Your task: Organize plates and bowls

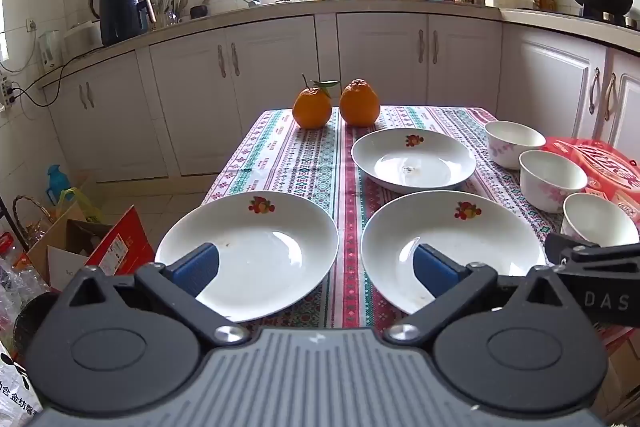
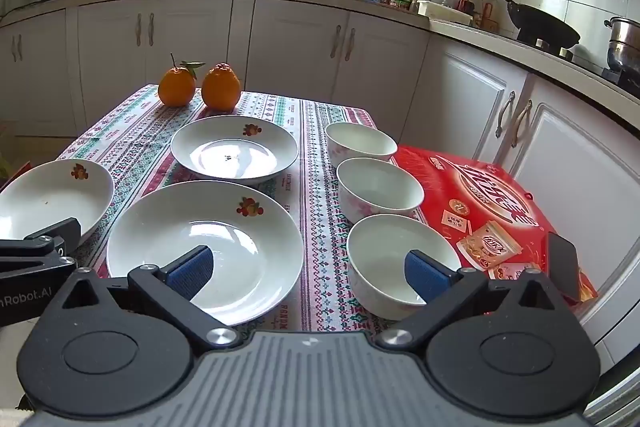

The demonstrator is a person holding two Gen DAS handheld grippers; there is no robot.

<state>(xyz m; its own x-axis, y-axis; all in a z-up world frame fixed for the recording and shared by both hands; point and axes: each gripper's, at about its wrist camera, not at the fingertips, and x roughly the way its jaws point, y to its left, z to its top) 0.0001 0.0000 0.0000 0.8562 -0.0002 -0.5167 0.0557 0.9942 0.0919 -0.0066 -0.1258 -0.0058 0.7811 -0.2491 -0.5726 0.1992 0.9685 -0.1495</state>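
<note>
You had three plates on the desk (image 2: 312, 131) — one at the left (image 1: 248, 251), one near (image 2: 204, 251), one farther back (image 2: 234, 149) — and three bowls in a row along the right: far (image 2: 360, 143), middle (image 2: 380, 187), near (image 2: 400, 259). Two oranges (image 2: 198, 85) stood at the far edge, and one red box (image 2: 492, 203) lay beside the bowls. Your left gripper (image 1: 316, 269) and right gripper (image 2: 308, 269) hovered with fingers spread wide — nothing held.
</note>
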